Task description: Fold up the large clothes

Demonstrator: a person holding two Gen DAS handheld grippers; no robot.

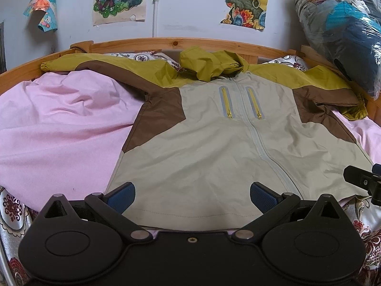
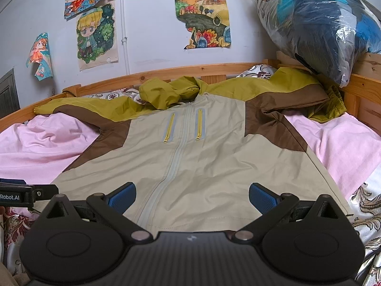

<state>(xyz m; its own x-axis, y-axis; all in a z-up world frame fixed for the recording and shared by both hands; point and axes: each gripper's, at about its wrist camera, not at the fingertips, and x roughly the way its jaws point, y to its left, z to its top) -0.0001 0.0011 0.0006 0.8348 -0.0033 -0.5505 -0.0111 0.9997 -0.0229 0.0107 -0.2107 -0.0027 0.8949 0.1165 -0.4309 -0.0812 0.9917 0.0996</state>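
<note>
A large jacket in beige, brown and olive lies flat and face up on the bed, zipped, with both sleeves spread out and the hood bunched at the top. My left gripper hovers open over the left part of the hem, nothing between its blue pads. Over the right part of the hem, beside the zip, my right gripper also stands open and empty. The right gripper shows at the edge of the left wrist view, and the left gripper at the edge of the right wrist view.
A pink sheet covers the bed under the jacket, over a patterned bedspread. A wooden bed rail runs along the far side. A plastic-wrapped bundle rests at the far right corner. Drawings hang on the wall.
</note>
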